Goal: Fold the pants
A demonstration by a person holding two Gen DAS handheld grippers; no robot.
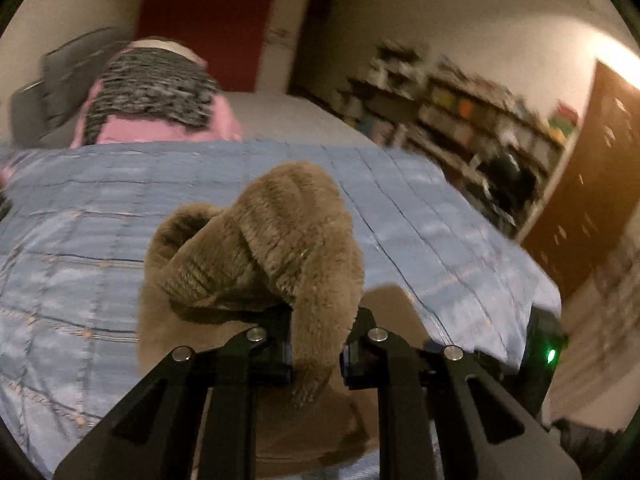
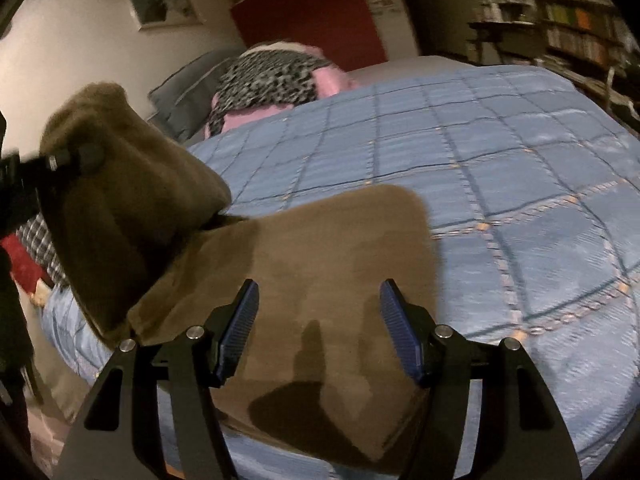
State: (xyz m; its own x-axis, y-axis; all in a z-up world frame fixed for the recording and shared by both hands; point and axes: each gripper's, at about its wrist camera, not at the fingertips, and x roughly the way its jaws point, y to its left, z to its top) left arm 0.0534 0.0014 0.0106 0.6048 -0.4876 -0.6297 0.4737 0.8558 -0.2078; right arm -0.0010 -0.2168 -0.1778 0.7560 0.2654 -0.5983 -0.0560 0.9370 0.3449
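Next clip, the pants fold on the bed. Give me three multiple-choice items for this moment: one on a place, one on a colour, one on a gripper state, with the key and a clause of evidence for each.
1. Where does the flat part of the brown pants lie?
A. on the blue quilt
B. on the bookshelf
C. on the floor

2. What colour is the panel on the wall behind the bed?
A. green
B. red
C. white

3. How does the right gripper stand?
A. shut on the pants
B. shut on the quilt
C. open, with nothing between its pads

Key:
1 A, the fabric spreads over the checked quilt in the right wrist view.
2 B, the red panel shows above the pillows.
3 C, the blue pads stand apart above the pants, while the left gripper pinches a bunched fold of them.
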